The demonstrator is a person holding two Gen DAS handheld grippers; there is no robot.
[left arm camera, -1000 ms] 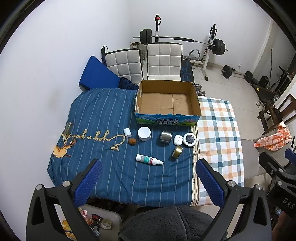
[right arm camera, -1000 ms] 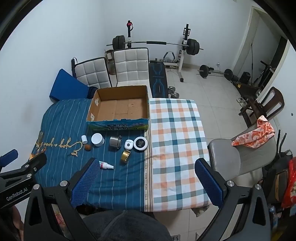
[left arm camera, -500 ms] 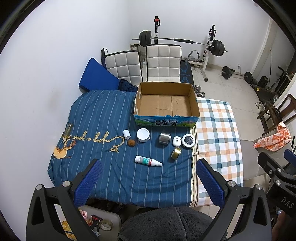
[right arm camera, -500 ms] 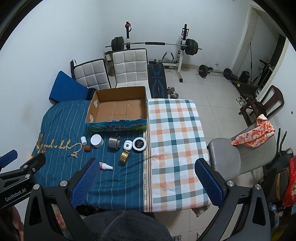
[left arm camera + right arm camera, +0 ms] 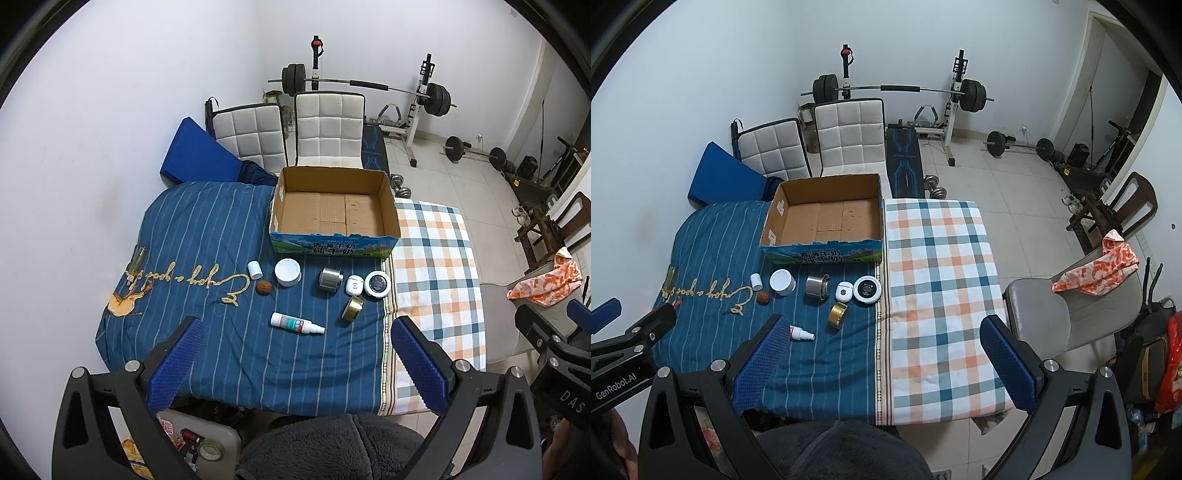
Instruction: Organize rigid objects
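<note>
An open, empty cardboard box stands at the far side of a table under a blue striped cloth. In front of it lie a small white bottle, a walnut, a white jar, a silver tin, a small white case, a round black-topped tin, a gold tape roll and a white spray bottle. My left gripper and right gripper are open and empty, high above the table's near edge.
The table's right half has a checked cloth. Two white chairs and a blue cushion stand behind the table. A grey chair with an orange cloth is at the right. Weight equipment lines the back wall.
Both views have shifted slightly; the table and objects sit a little higher in frame. Nothing on the table has moved. Both grippers stay open.
</note>
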